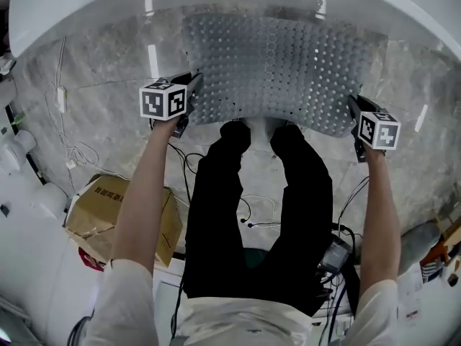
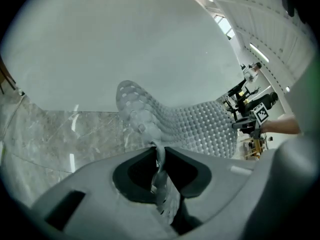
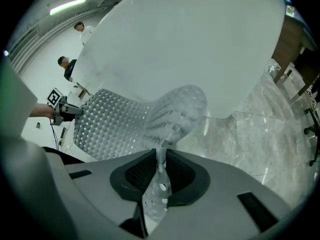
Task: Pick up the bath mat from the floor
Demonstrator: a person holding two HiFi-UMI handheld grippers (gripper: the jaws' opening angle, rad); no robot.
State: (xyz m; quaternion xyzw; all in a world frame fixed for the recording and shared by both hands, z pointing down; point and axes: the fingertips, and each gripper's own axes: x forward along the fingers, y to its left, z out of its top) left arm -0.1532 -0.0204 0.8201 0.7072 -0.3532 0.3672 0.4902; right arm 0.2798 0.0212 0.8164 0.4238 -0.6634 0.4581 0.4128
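Observation:
A grey perforated bath mat (image 1: 277, 71) with rows of suction cups lies on the marble floor against the white bathtub, its near edge lifted. My left gripper (image 1: 189, 101) is shut on the mat's near left corner; in the left gripper view the mat (image 2: 190, 126) runs between the pads and curls up ahead of my left gripper (image 2: 159, 170). My right gripper (image 1: 354, 120) is shut on the near right corner. In the right gripper view the mat (image 3: 125, 121) is pinched thin in my right gripper (image 3: 160, 170).
The white bathtub (image 1: 86, 6) curves across the far side. A cardboard box (image 1: 119, 215) sits on the floor at the near left. Cables (image 1: 252, 207) trail over the marble floor (image 1: 94, 114) by the person's legs (image 1: 238, 215). Other people (image 3: 67, 66) stand far off.

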